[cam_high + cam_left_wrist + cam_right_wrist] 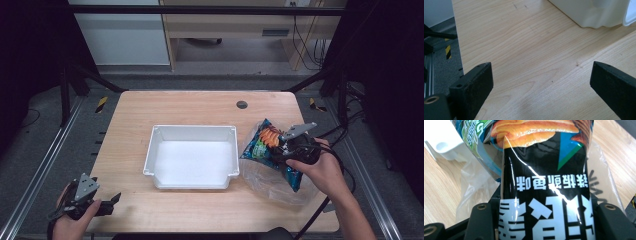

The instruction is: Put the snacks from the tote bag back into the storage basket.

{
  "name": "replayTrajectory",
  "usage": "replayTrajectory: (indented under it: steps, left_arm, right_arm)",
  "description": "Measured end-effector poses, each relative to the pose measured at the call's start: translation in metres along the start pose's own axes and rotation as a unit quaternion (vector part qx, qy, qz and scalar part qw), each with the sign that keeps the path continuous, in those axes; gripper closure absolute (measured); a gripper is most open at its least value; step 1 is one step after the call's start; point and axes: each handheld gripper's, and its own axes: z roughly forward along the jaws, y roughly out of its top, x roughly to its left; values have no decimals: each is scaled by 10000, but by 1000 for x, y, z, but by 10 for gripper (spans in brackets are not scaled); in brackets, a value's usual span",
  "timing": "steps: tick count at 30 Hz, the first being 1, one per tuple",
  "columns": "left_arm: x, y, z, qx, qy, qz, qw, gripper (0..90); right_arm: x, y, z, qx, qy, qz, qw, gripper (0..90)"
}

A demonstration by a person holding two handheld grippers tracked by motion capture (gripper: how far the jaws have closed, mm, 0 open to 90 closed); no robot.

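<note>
Glossy crinkled snack bag [544, 182] — pinched in right claw [544, 225] — left claw [541, 87] wide.

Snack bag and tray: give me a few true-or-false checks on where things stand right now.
1. The right gripper is shut on the snack bag. True.
2. The snack bag lies inside the white tray. False: it is held to the right of the tray, over a clear plastic bag.
3. The left gripper is open with nothing between its jaws. True.
4. The left gripper hovers over the tray. False: it is at the table's near left corner, apart from the tray.
5. The tray has nothing in it. True.
</note>
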Motion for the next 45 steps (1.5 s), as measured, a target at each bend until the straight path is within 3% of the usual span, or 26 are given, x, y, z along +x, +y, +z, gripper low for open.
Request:
replayTrajectory:
  steps: [15,29,45]
  left_arm:
    - [1,0,-1,-16,4,-2,10000,43]
    - [2,0,-1,-21,10,-6,10000,43]
    - [2,0,-1,-19,15,4,10000,44]
  right_arm:
    - [3,8,-15,-299,-91,-11,9995,425]
    - [6,22,-23,-395,-108,-118,9991,427]
    - [18,51,-25,-454,-29,-493,9977,428]
